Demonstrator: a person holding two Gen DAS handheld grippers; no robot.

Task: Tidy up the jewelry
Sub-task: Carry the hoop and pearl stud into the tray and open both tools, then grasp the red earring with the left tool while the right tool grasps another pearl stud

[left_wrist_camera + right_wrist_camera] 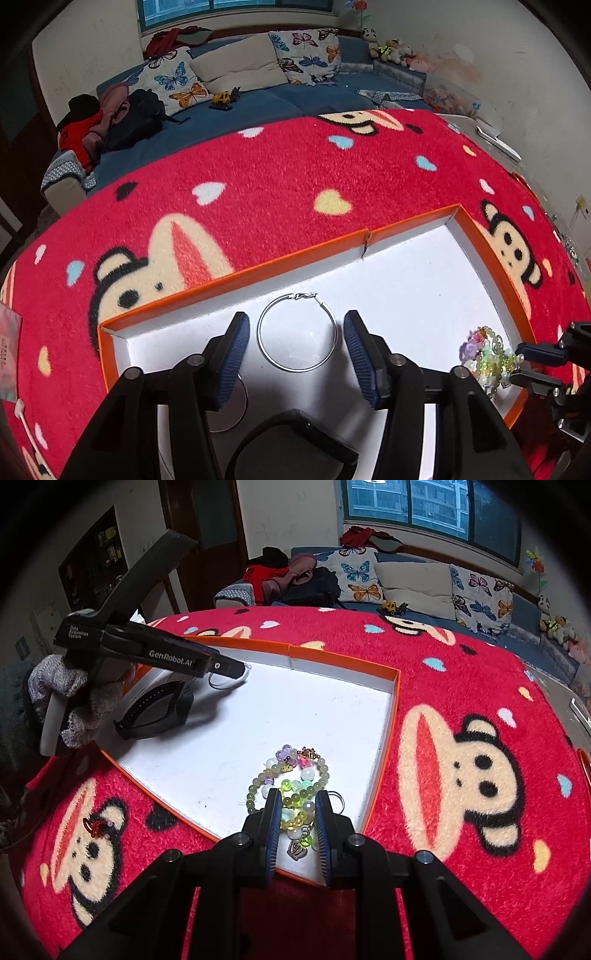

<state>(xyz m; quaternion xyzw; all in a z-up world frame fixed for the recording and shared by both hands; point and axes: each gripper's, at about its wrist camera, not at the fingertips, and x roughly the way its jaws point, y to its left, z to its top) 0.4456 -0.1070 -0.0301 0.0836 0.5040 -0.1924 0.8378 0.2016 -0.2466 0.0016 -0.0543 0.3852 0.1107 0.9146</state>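
On the left gripper [242, 672], white lettering reads "GenRobot.AI".

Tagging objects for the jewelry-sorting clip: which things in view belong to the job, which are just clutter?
Job:
- hoop earring
- beaded bracelets
- black wristband
- orange-rimmed box
- left hand-held gripper
- right hand-held gripper

Clutter:
- red cartoon blanket
- butterfly cushions
- toy truck
- plush toys
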